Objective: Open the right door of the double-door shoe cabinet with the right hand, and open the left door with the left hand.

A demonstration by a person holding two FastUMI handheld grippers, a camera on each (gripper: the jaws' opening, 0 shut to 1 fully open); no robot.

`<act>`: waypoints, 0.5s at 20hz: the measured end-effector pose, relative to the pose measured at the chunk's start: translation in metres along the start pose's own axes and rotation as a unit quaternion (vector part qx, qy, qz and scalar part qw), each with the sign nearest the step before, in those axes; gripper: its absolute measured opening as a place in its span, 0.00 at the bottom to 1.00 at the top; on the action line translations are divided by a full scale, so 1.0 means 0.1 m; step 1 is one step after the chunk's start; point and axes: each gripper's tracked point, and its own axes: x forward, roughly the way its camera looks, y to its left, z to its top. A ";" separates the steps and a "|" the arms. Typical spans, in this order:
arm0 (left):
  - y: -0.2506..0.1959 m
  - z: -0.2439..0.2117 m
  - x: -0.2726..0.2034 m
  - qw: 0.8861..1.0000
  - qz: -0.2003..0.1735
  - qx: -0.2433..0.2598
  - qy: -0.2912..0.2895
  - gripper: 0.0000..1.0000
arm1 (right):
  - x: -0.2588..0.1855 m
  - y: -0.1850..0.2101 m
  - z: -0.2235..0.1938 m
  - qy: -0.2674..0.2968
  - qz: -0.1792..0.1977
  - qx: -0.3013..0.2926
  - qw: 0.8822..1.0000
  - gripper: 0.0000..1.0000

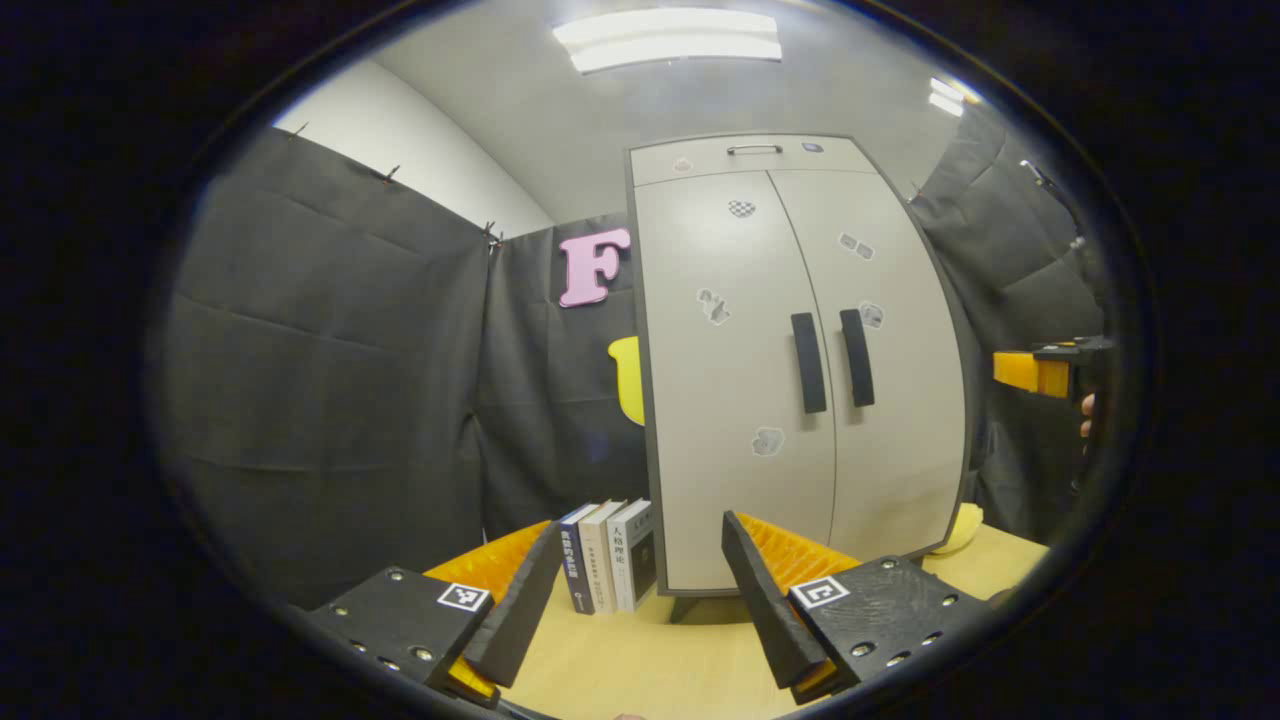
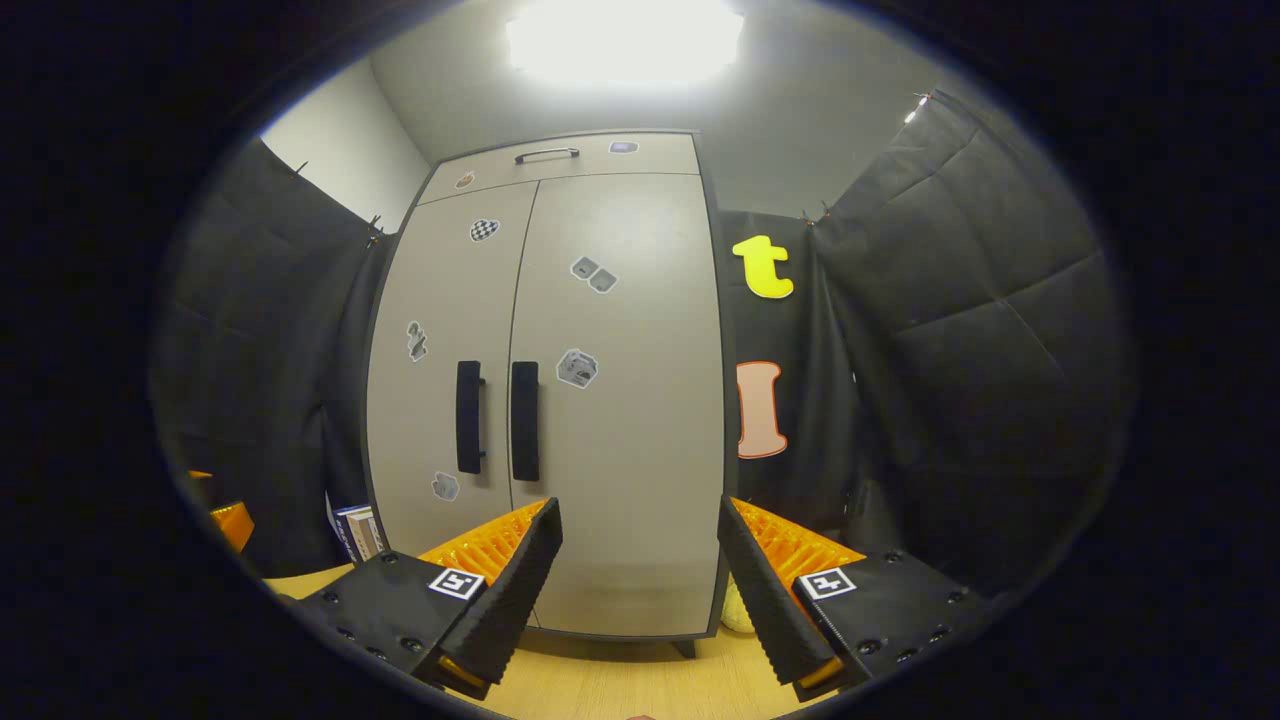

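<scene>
The cabinet [image 2: 545,400] stands shut on the counter [image 1: 640,660], its two dark handles [image 2: 497,418] side by side so each hand gets one. Both tongs, left [image 1: 640,590] and right [image 2: 640,585], hang wide and empty, near it. The books [image 1: 608,568] have writing, too blurry to read.

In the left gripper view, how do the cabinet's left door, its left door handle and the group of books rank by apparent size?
1. Left door, clearly the largest.
2. Group of books.
3. Left door handle, the smallest.
The books stand nearer the camera, so their true size against the handle is unsure.
</scene>
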 end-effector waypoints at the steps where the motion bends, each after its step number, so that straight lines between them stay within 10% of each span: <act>1: 0.04 -0.01 -0.01 1.000 0.004 -0.003 0.000 0.94 | 0.07 0.05 0.03 0.001 0.007 -0.001 1.000 0.96; 10: 0.41 -0.06 -0.13 0.999 0.045 -0.008 0.006 0.94 | 0.67 0.52 0.26 0.003 0.045 0.020 0.999 0.98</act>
